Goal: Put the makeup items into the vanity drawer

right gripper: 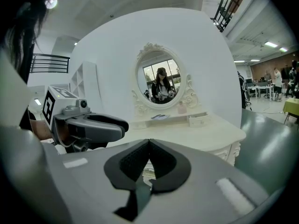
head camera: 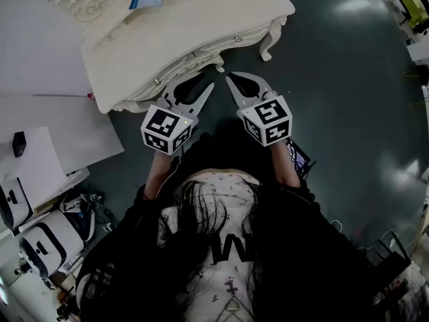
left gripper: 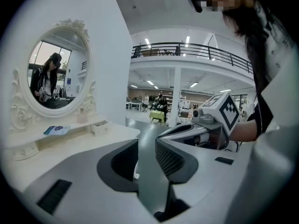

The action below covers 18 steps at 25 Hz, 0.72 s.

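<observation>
Cream vanity [head camera: 188, 32] is standing just beyond both grippers; I'm holding the left gripper [left gripper: 146, 148] parted, the right gripper [right gripper: 149, 144] pressed together, both empty.

Three cameras, one shared cream vanity [head camera: 194, 29].
Head view: from above the person, steeply down, onto the vanity top, the dark floor [head camera: 335, 79], the left gripper [head camera: 193, 89] and the right gripper [head camera: 233, 80] from behind. Left gripper view: low and close, along its own jaws, facing past the vanity's side into the hall, with the oval mirror [left gripper: 56, 73] far left and the right gripper near at right. Right gripper view: low, facing vanity and mirror squarely, with the left gripper close at left.
</observation>
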Available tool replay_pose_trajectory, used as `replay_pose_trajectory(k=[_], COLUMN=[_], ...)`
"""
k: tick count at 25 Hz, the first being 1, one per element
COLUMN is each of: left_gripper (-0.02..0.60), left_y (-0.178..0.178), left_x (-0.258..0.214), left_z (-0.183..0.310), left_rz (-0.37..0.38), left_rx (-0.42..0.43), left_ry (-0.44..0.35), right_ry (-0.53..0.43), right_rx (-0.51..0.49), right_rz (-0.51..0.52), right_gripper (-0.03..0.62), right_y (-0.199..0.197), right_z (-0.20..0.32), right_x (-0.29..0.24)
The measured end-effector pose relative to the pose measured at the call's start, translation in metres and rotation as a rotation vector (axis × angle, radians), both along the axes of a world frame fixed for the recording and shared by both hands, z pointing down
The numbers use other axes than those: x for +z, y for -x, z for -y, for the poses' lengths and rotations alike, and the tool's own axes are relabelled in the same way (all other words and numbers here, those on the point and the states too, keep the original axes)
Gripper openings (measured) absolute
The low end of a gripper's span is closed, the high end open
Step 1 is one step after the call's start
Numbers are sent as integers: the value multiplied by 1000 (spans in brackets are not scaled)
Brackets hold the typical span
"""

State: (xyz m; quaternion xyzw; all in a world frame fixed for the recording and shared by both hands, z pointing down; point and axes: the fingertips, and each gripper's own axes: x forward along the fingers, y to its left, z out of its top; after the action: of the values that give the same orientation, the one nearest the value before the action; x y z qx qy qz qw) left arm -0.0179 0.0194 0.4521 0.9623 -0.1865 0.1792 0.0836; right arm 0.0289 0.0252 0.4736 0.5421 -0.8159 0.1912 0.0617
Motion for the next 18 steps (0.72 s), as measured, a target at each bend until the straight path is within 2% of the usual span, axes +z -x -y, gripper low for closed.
replay_pose_trajectory(k=[9, 18], left_gripper=[115, 115], left_y=[79, 118], left_x=[-1, 7], left_z=[-17, -37], left_rz=[-14, -39], left_rx=[-5, 36], left_ry=[5, 11], right_ry=[5, 8], right_rx=[21, 62], right_rz=[-12, -18], right_gripper=[9, 9], right_y=[77, 118], right_z=[-16, -40], right_x=[2, 6])
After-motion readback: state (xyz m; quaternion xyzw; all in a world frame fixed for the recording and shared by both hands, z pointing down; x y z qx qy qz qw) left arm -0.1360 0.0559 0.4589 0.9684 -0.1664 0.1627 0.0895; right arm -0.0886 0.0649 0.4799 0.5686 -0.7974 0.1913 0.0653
